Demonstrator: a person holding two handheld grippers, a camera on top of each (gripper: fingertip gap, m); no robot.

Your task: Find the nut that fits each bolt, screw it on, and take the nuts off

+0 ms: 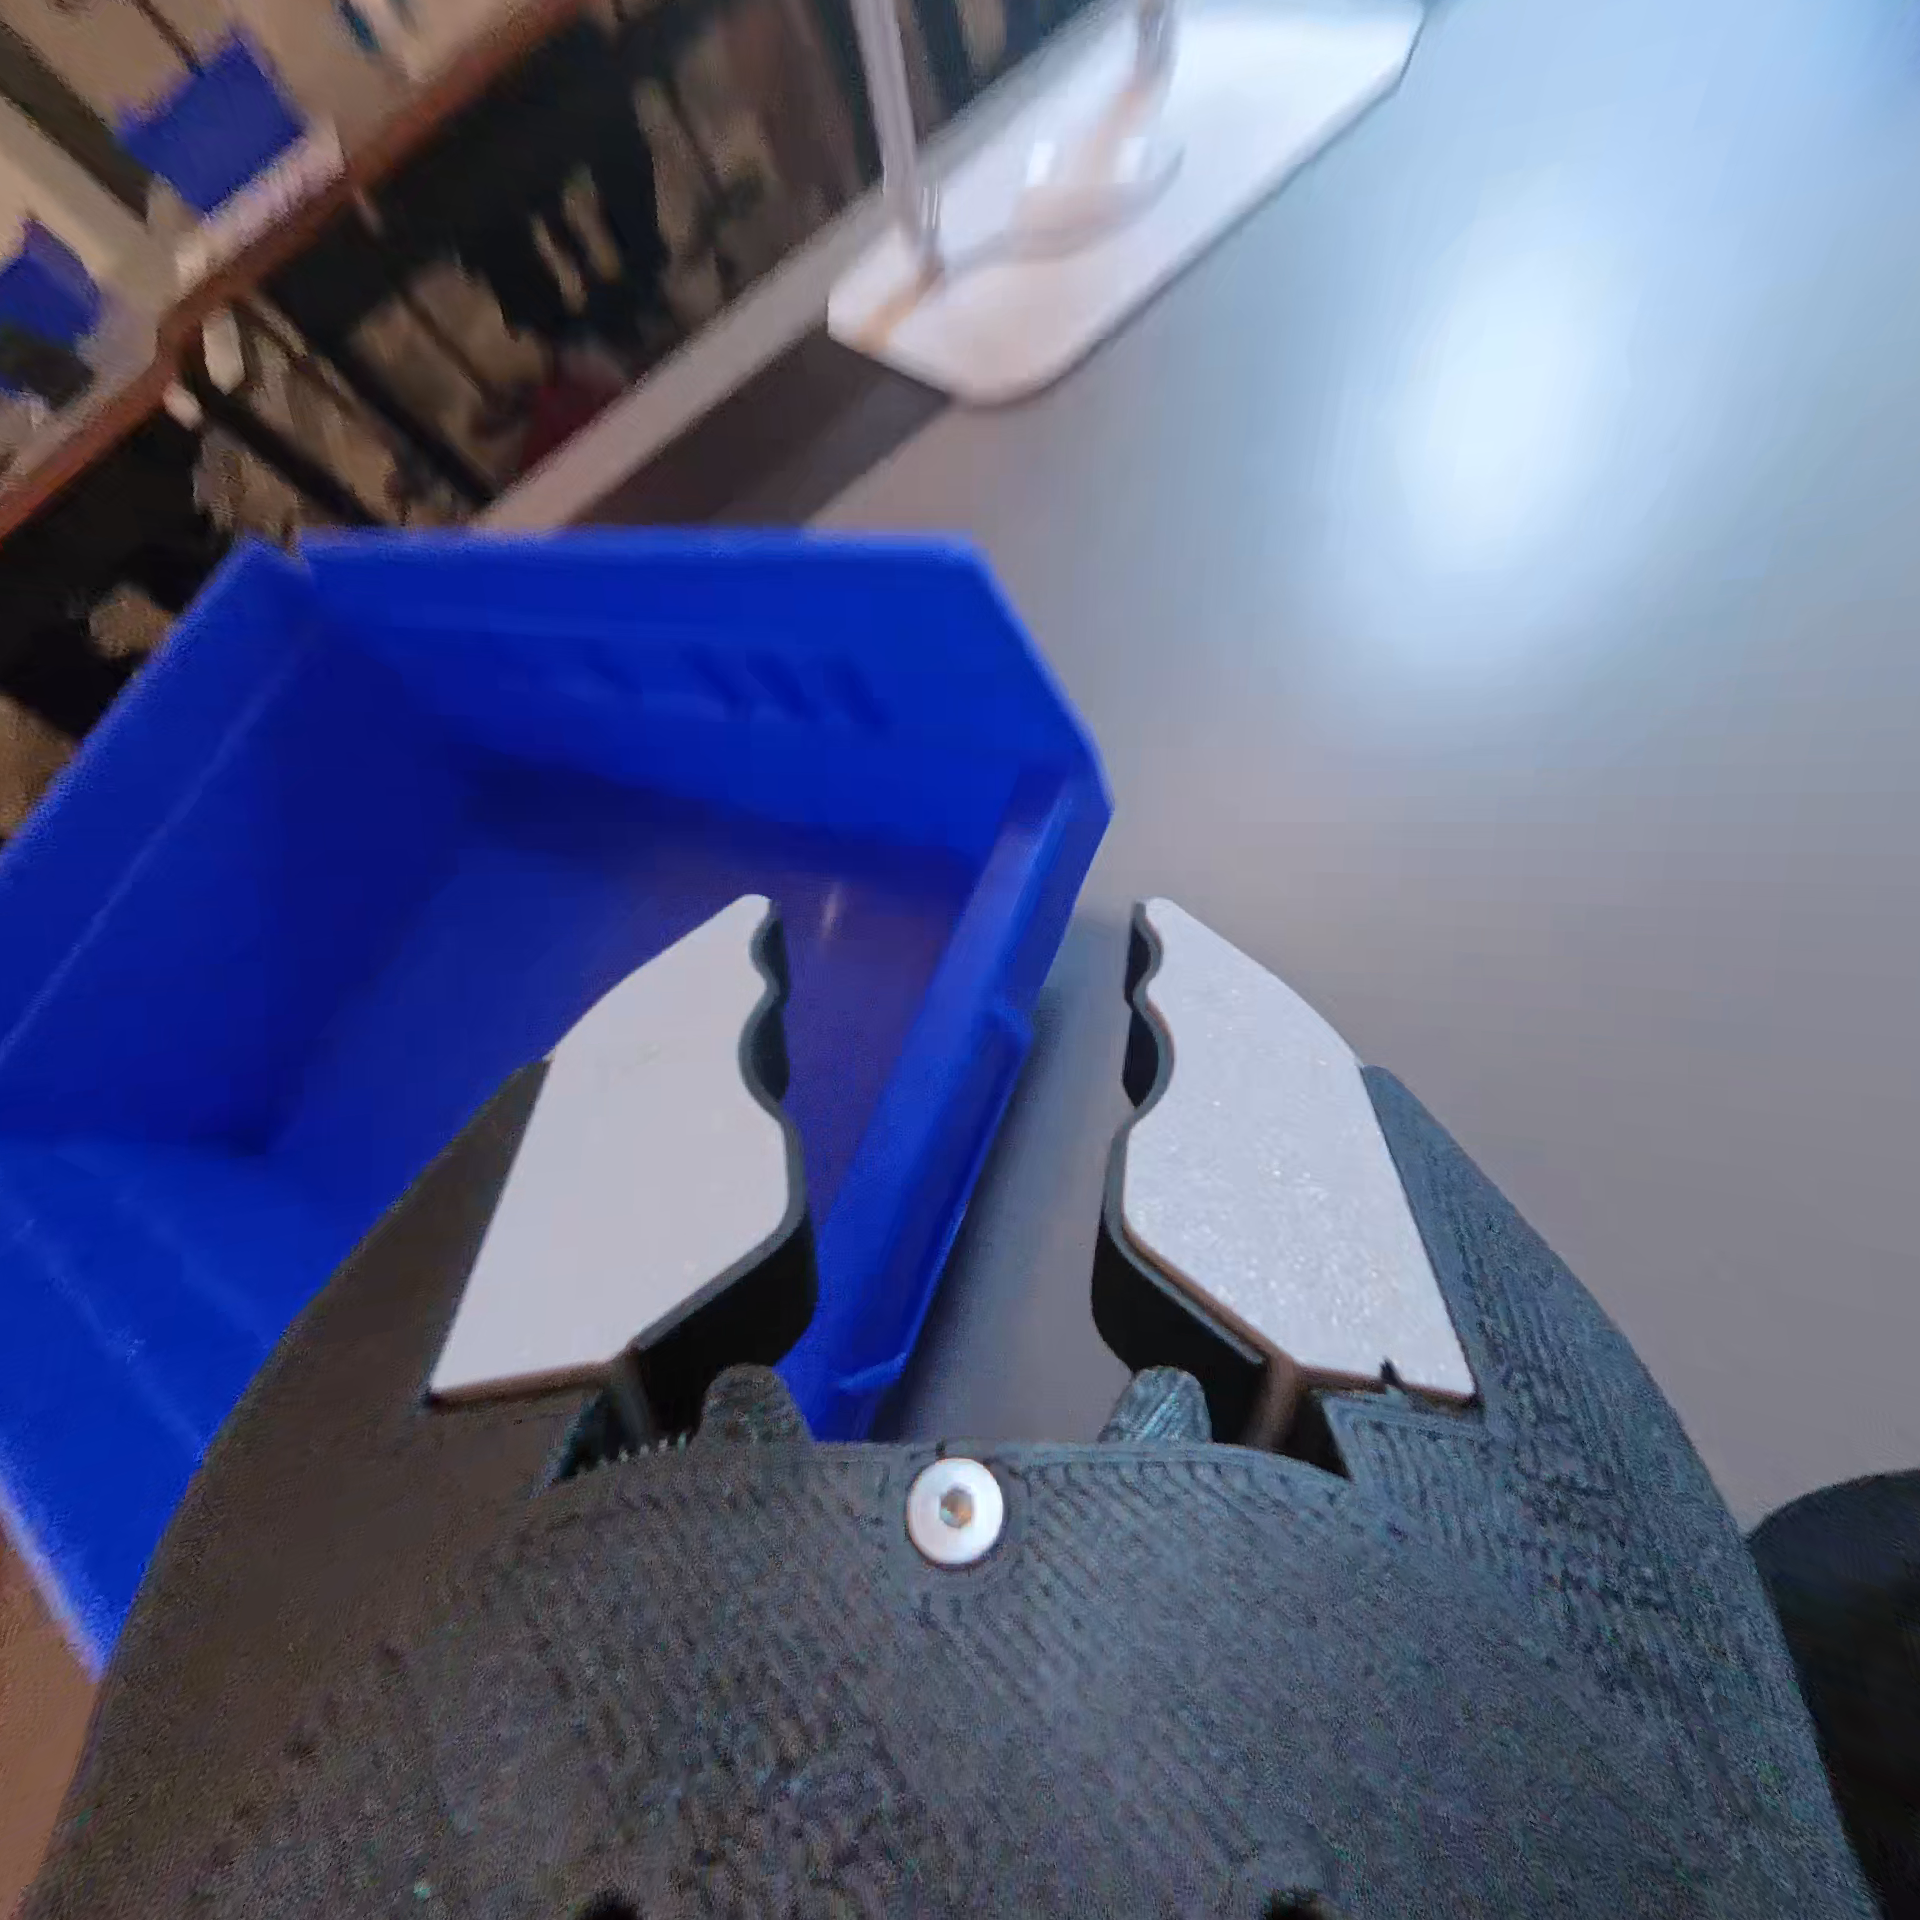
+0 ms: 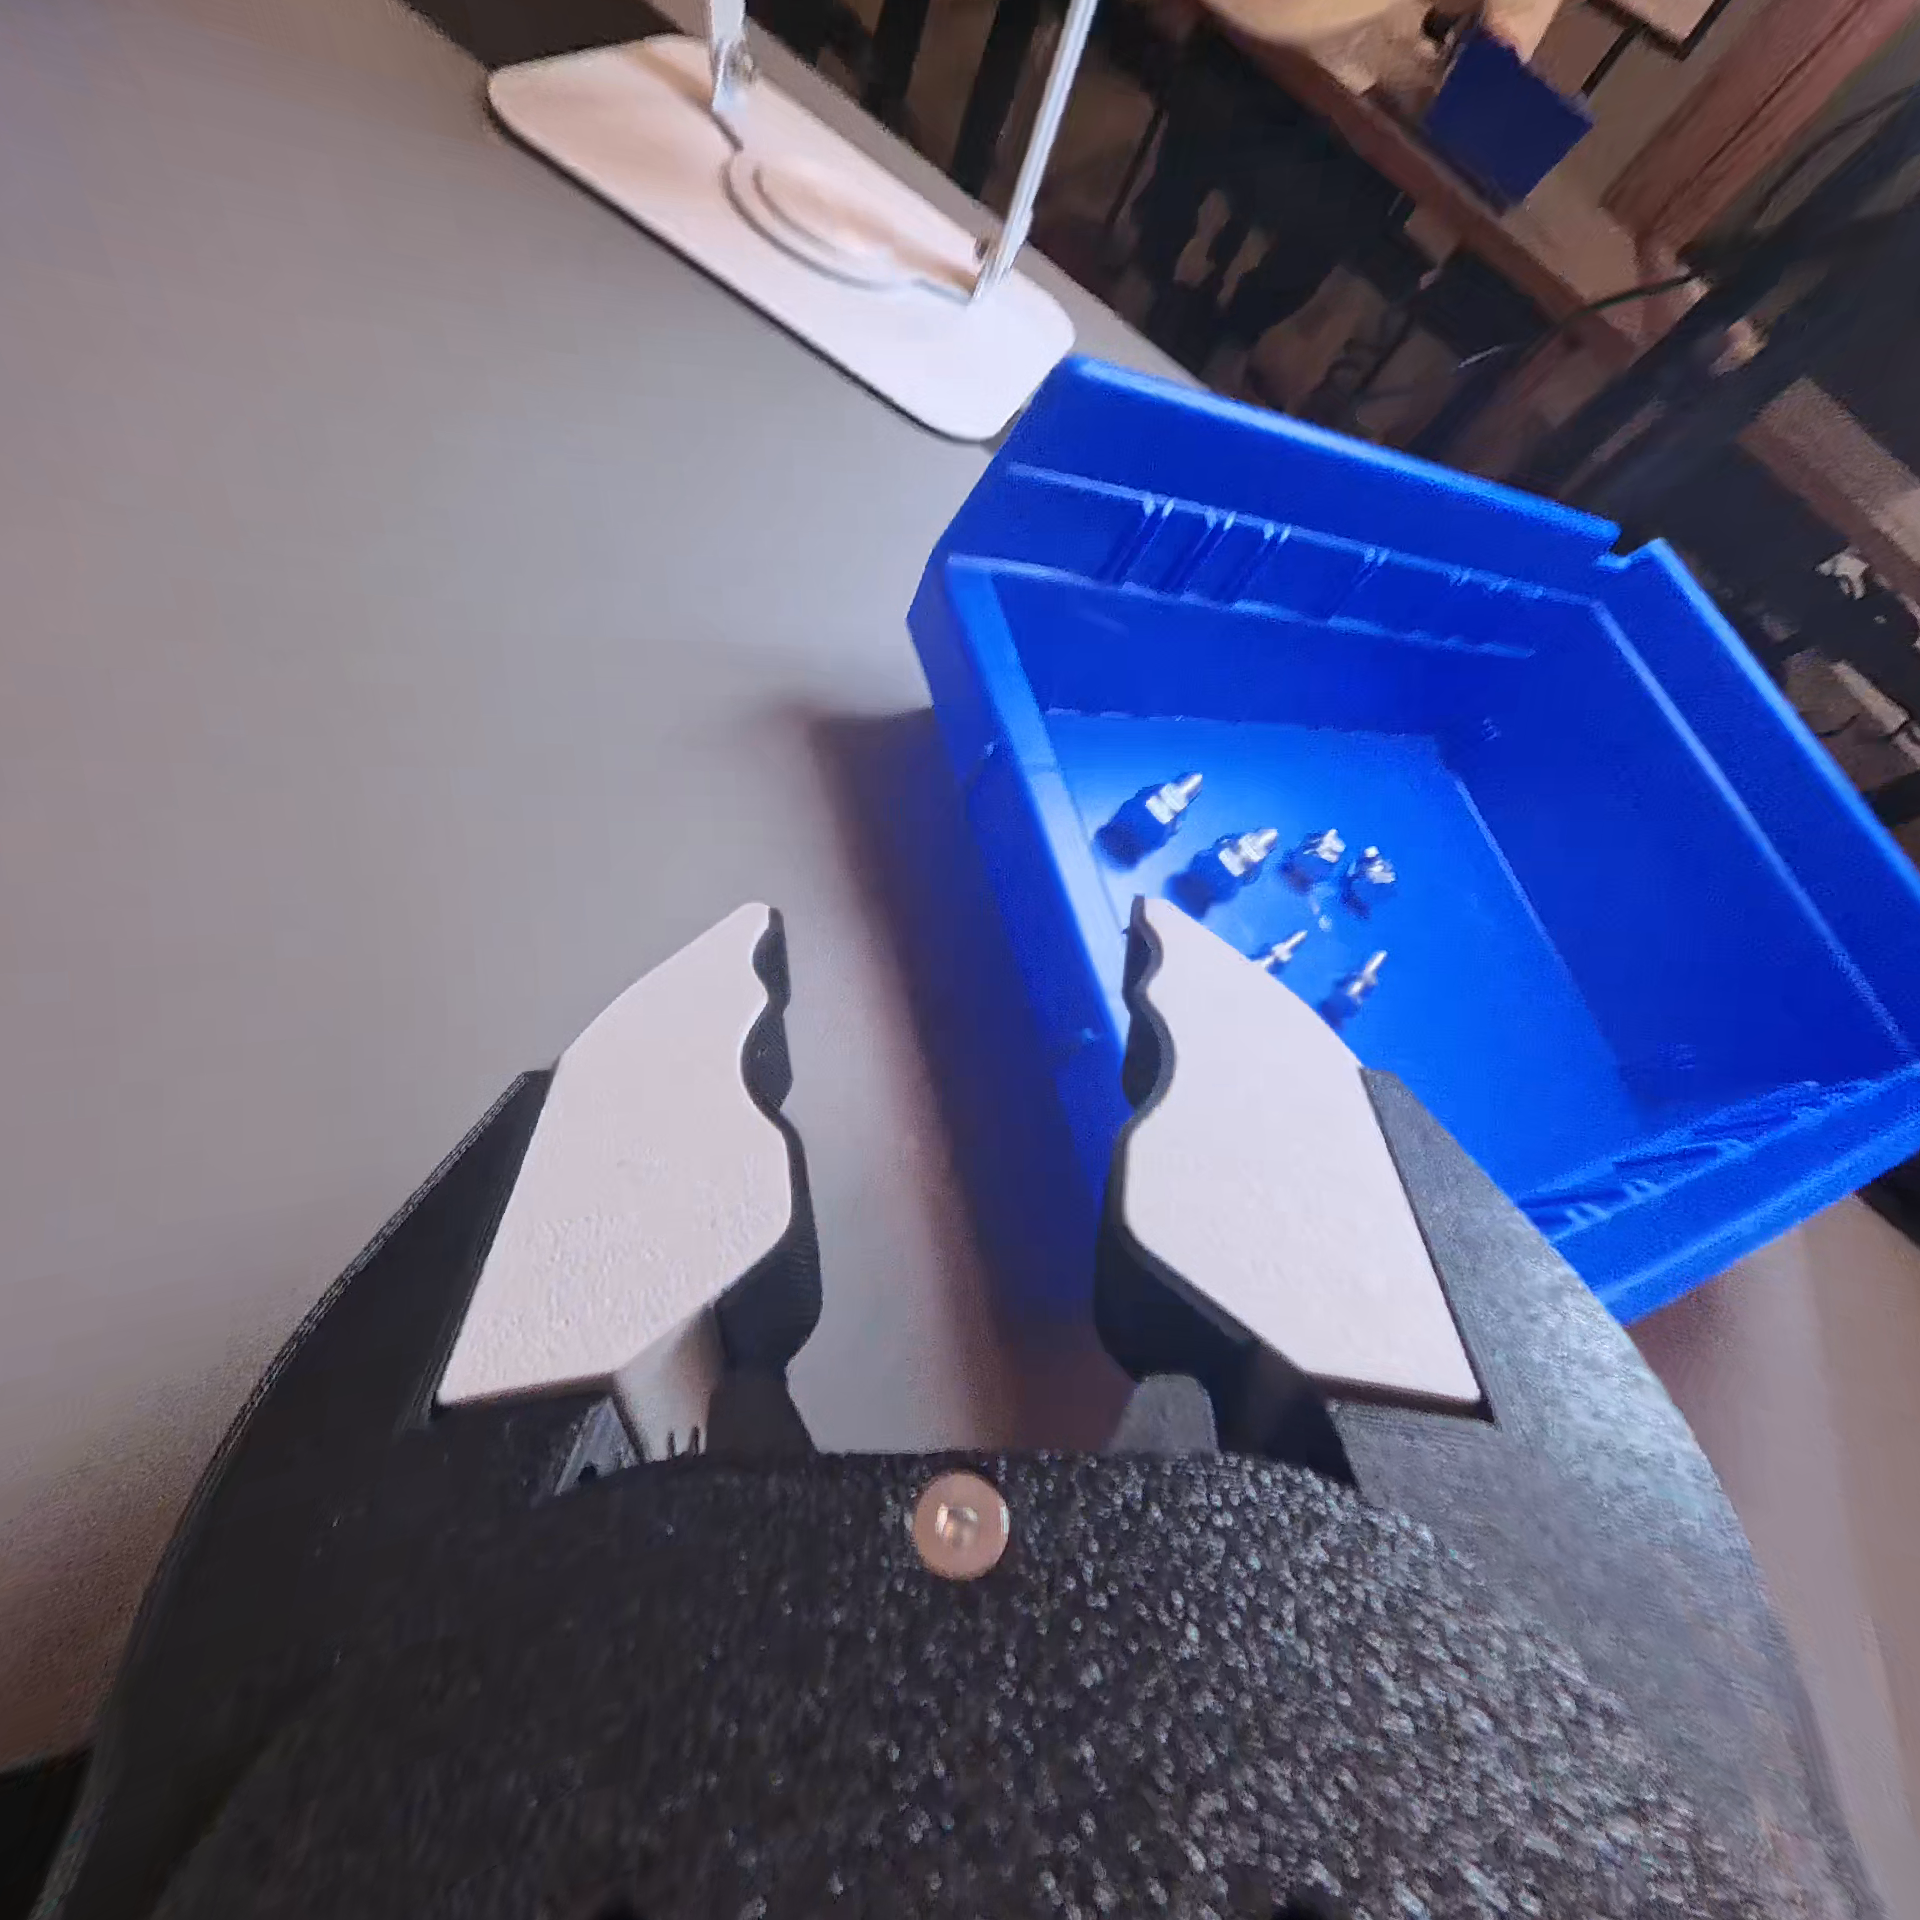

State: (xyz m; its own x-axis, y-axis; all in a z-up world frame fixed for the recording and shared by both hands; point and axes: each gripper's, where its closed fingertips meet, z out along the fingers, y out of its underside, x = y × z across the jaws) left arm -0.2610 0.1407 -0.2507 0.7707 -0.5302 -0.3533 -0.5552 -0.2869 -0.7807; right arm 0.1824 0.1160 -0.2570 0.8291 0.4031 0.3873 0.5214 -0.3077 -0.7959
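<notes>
Up close, our left gripper (image 1: 954,935) hangs with fingers apart and nothing between them, straddling the near wall of the blue plastic bin (image 1: 312,935). Our right gripper (image 2: 954,940) gapes empty too, just beside that bin. Only the right wrist view shows the small silver bolts (image 2: 1242,854) clustered on the bin floor. Beyond, a white flat stand base (image 2: 644,145) rests on the grey table (image 2: 364,623).

One blue bin (image 2: 1558,644), six small bolts (image 2: 1242,854) inside, one white stand base (image 2: 644,156), two grippers (image 2: 956,935).
</notes>
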